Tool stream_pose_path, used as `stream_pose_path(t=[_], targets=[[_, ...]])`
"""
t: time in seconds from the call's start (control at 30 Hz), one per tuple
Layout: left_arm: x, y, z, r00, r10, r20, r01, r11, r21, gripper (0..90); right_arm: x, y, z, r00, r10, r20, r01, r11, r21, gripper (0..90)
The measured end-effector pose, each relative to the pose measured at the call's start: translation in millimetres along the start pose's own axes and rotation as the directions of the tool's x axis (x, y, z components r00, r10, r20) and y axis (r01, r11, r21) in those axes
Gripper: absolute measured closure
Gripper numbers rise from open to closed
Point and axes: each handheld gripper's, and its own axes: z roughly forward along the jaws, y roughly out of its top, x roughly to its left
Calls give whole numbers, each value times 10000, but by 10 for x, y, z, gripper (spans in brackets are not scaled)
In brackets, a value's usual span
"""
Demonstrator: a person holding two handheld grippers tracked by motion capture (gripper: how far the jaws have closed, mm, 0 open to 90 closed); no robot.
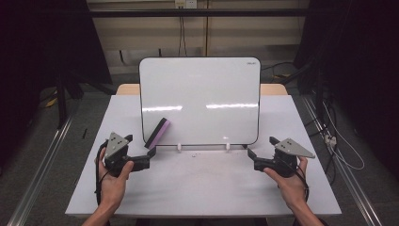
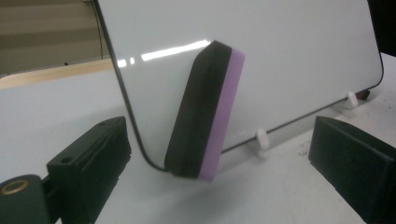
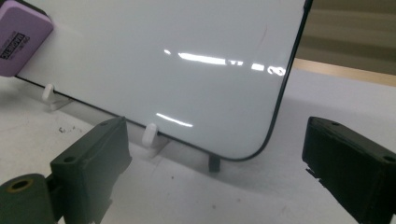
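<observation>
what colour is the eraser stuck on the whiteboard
The eraser is purple with a black felt layer; the left gripper view shows it best.

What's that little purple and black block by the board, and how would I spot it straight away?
Start at the big whiteboard standing upright on the white table. Look to its lower left corner, just ahead of the left gripper. There an eraser leans tilted against the board's face; it is the only coloured thing there, a purple block with a black felt side.
</observation>
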Motion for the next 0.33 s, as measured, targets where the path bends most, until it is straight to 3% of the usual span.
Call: stream_pose_path(t=[0.17,0.23,0.33], targets=[[4,-192,-108,9994,-320,-164,319,9994,-91,49,-21,-92,-77,9997,248,74,-248,9997,27,68],[13,-223,-126,9987,-503,-101,502,9987,-80,49,-21,-112,-72,9994,331,72,-332,9994,38,69],[19,-234,-135,9987,-474,-196,472,9988,-100,47,-24,-116,-66,9994,326,108,-327,9995,50,68]])
